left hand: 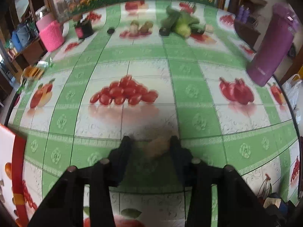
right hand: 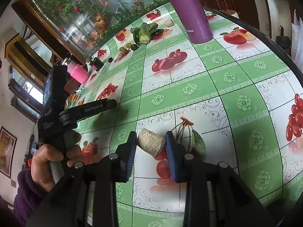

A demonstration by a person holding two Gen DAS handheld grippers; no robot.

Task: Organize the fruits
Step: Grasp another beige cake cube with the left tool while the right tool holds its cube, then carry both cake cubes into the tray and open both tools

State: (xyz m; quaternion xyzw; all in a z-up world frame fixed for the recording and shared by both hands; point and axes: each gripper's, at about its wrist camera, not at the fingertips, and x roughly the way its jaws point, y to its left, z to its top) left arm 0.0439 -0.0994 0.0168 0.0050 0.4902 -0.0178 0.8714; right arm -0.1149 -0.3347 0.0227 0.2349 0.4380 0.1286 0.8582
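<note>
Right, up close our right gripper [right hand: 151,141] is clamped on a pale ribbed piece of fruit [right hand: 151,141], blue pads [right hand: 171,147] pressing both its sides, just above the tablecloth [right hand: 208,87]. Our left gripper [left hand: 150,143] has narrowed around a blurred tan lump [left hand: 158,147]; whether the fingers press it, we cannot tell. The right-wrist view catches the left hand [right hand: 47,162] gripping its handle. Beyond the fingertips, a broad stretch of printed cloth lies open. A red-edged box [left hand: 11,170] is cut off at the near left edge. Further out, a purple flask [right hand: 193,13] stands by the curved table rim [right hand: 265,36]. Far back sit leafy greens [right hand: 144,32], grapes [right hand: 128,47] and a pink jar [left hand: 50,33].
</note>
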